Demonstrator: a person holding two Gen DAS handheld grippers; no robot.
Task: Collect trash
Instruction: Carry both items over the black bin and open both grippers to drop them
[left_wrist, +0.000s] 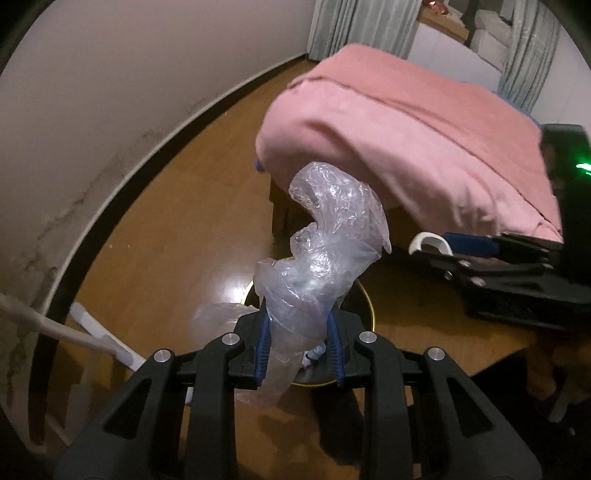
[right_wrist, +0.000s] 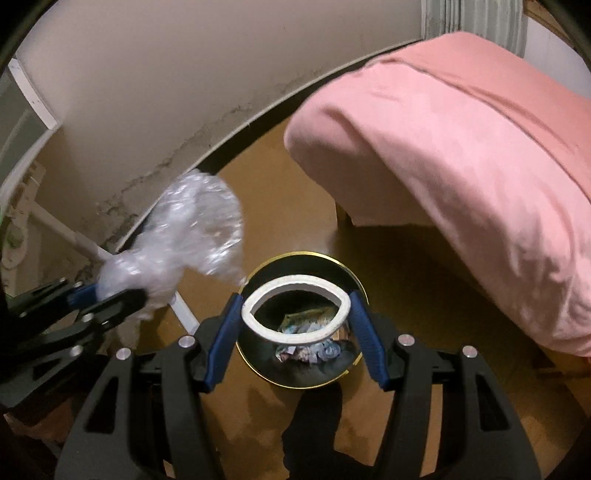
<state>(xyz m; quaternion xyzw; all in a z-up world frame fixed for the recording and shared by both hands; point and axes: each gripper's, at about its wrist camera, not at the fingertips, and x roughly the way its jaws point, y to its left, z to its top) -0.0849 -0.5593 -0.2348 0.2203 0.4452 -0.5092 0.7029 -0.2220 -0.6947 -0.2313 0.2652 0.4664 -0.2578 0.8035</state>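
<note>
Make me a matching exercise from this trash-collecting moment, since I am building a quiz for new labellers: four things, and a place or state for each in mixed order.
Things:
1. crumpled clear plastic bag
2. squashed white ring
3. black round bin with a gold rim
4. pink blanket

Places or states:
A. standing on the wooden floor, paper scraps inside
B. draped over a piece of furniture
C. clamped in the left gripper
D. pinched in the right gripper, above the bin

Pairs: 1-C, 2-D, 3-A, 4-B

You see a pink blanket (right_wrist: 461, 147) draped over the bed — wooden floor (left_wrist: 177, 229), stained wall (right_wrist: 147, 110), curtains (left_wrist: 362, 26).
</note>
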